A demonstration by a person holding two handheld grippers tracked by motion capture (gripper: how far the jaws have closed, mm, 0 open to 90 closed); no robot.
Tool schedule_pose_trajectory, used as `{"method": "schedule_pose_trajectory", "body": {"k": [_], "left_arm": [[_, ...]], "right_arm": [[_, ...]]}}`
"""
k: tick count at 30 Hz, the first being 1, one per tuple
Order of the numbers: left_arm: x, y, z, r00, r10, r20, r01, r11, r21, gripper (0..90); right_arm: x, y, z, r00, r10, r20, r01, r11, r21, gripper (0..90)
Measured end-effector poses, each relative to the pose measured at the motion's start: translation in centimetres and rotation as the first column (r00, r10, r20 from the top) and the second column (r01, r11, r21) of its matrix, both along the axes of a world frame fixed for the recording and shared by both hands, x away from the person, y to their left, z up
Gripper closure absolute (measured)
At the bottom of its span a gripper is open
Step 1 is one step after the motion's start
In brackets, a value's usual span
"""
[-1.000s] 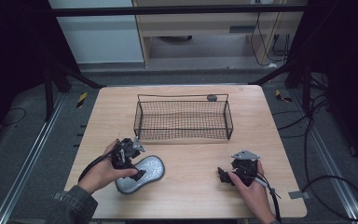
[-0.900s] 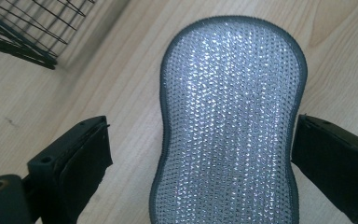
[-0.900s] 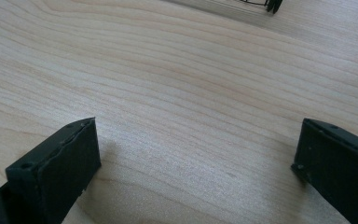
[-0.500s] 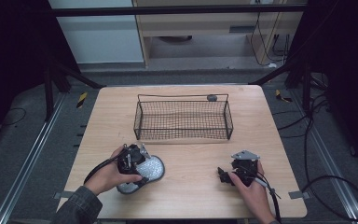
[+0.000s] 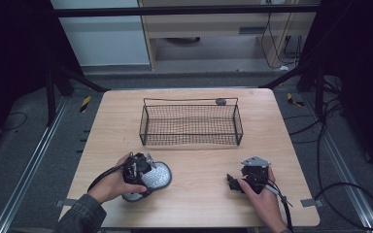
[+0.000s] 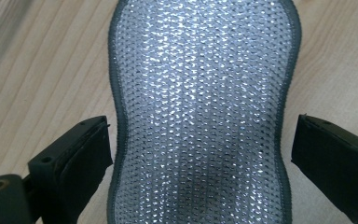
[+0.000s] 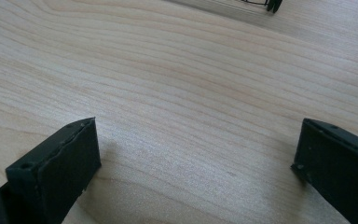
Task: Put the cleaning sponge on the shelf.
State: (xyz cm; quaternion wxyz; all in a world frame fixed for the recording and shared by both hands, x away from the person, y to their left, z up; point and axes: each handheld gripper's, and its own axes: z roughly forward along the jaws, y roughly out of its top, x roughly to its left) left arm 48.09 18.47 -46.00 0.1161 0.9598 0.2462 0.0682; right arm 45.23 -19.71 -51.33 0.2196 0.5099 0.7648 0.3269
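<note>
With the left tool [image 6: 200, 154] spread wide astride the flat grey-rimmed silvery mesh scouring pad [image 6: 200, 93], it may pinch only the thin edge and slip on the pale wooden tabletop [image 5: 199, 199], while the right tool [image 7: 196, 163] rests open and empty.

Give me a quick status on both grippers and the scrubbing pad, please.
Left gripper open, jaws straddling silver scrubbing pad. Right gripper open over bare table. Nothing in the way.

No legible text or labels anywhere
</note>
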Motion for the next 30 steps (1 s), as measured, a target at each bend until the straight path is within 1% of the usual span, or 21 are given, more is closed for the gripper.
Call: {"method": "schedule_pose_trajectory", "body": {"k": [8,12,16,17,19,20,22,23,24,25,30], "left_arm": [[0.5,0.1,-0.4,0.9999,0.014,-0.008,-0.014,0.9999,0.001,3.9],[0.5,0.0,-0.6,0.9998,0.006,-0.017,-0.006,1.0000,0.001,3.7],[0.6,-0.1,-0.6,0.9998,0.011,-0.015,-0.011,0.9999,0.000,3.3],[0.7,-0.1,-0.8,0.9995,0.017,-0.027,-0.017,0.9998,-0.003,2.6],[0.8,0.0,-0.9,0.9994,0.017,-0.029,-0.017,0.9998,-0.005,2.0],[0.9,0.0,-0.9,0.9992,0.024,-0.032,-0.024,0.9997,-0.003,1.8],[0.9,0.0,-1.0,0.9992,0.027,-0.030,-0.027,0.9996,-0.009,2.1],[0.8,-0.1,-1.0,0.9993,0.025,-0.029,-0.026,0.9996,-0.010,3.0],[0.7,-0.2,-1.2,0.9994,0.022,-0.026,-0.022,0.9998,0.001,3.1],[0.7,-0.2,-1.2,0.9996,0.020,-0.022,-0.020,0.9998,0.003,3.1],[0.7,-0.2,-1.2,0.9996,0.020,-0.019,-0.020,0.9998,0.001,3.0]], "right_arm": [[0.0,0.0,0.0,1.0000,0.000,0.000,0.000,1.000,0.000,0.3],[0.0,0.0,0.0,1.0000,-0.001,-0.002,0.001,1.000,0.000,0.4],[-0.1,0.0,0.0,1.0000,-0.002,-0.006,0.002,1.000,0.005,0.4],[-0.1,0.0,0.0,1.0000,-0.002,-0.006,0.002,1.000,0.005,0.3],[-0.1,0.0,0.0,1.0000,-0.001,-0.006,0.001,1.000,0.005,0.4],[0.0,0.0,0.1,1.0000,-0.001,-0.007,0.001,1.000,0.004,0.4],[0.0,0.0,0.0,1.0000,0.002,-0.003,-0.002,1.000,-0.003,0.3],[0.0,0.0,0.0,1.0000,0.002,-0.006,-0.002,1.000,0.003,0.3],[0.0,0.0,0.1,1.0000,0.001,-0.007,-0.001,1.000,0.004,0.4],[0.0,0.0,0.1,1.0000,0.001,-0.007,-0.001,1.000,0.004,0.3],[0.0,0.0,0.1,1.0000,0.000,-0.007,0.000,1.000,0.004,0.3]]}}
